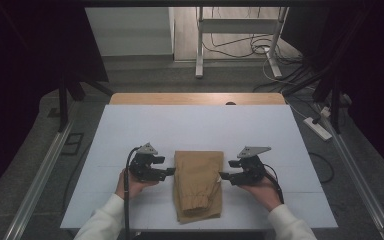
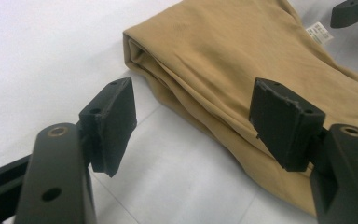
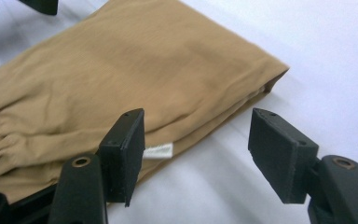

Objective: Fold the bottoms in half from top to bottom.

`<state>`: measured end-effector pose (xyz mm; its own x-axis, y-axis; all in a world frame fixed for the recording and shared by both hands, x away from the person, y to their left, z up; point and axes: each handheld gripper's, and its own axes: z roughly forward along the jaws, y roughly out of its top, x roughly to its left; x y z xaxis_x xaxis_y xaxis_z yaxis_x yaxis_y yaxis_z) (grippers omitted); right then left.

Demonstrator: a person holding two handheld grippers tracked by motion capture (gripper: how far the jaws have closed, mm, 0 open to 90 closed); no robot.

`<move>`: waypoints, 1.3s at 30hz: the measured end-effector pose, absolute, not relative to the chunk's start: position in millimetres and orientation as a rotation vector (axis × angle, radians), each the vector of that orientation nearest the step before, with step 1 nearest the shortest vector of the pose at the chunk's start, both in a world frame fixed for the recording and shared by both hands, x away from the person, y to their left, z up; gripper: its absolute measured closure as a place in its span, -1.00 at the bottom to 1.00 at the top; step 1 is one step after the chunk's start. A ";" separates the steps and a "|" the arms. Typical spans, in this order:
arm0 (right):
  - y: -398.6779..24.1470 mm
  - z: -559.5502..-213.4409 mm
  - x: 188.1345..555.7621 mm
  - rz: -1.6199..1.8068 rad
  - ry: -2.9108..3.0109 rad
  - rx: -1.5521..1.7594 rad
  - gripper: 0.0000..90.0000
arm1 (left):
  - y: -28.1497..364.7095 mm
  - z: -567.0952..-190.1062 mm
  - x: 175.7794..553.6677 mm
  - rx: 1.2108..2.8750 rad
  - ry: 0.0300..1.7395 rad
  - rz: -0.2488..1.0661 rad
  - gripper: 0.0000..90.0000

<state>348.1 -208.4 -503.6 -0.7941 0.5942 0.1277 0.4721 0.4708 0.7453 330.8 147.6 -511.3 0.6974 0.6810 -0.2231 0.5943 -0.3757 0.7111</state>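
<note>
We see the folded tan garment [image 1: 198,184] lying on the white table [image 1: 130,130], between our grippers: left gripper [image 1: 171,172] at its nine o'clock, right gripper [image 1: 222,175] at three, both jaws spread wide, empty, at its edges.

Right gripper [image 3: 196,156] jaws apart over edge of folded tan garment [image 3: 121,79]; white label [image 3: 158,150] between jaws.

Folded garment [image 1: 198,184] flat on table [image 1: 130,130], between left gripper [image 1: 170,172] and right gripper [image 1: 223,176]. Left gripper just beside garment's left edge; right gripper just beside its right edge, label [image 3: 158,151] near one jaw.
</note>
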 end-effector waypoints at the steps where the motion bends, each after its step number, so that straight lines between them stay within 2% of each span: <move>1: -207.7 -503.5 349.8 1.230 2.559 0.944 -0.19 | 146.7 -511.3 332.7 2.090 0.975 0.136 -0.31; 21: -182.1 -498.2 393.6 1.219 2.540 0.983 -0.21 | 133.0 -506.8 375.5 2.070 1.005 0.123 -0.35; 27: -173.3 -498.5 404.5 1.190 2.550 0.981 -0.23 | 127.6 -510.0 390.6 2.081 1.052 0.147 -0.42; 39: -173.2 -510.9 417.6 1.122 2.598 1.033 -0.33 | 125.3 -526.9 403.5 2.128 1.068 0.076 -0.54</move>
<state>417.6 -173.2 -510.9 -0.7576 0.6368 0.1432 0.5408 0.4895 0.6841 403.5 125.3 -526.9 0.6513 0.7130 -0.2596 0.6693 -0.3786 0.6393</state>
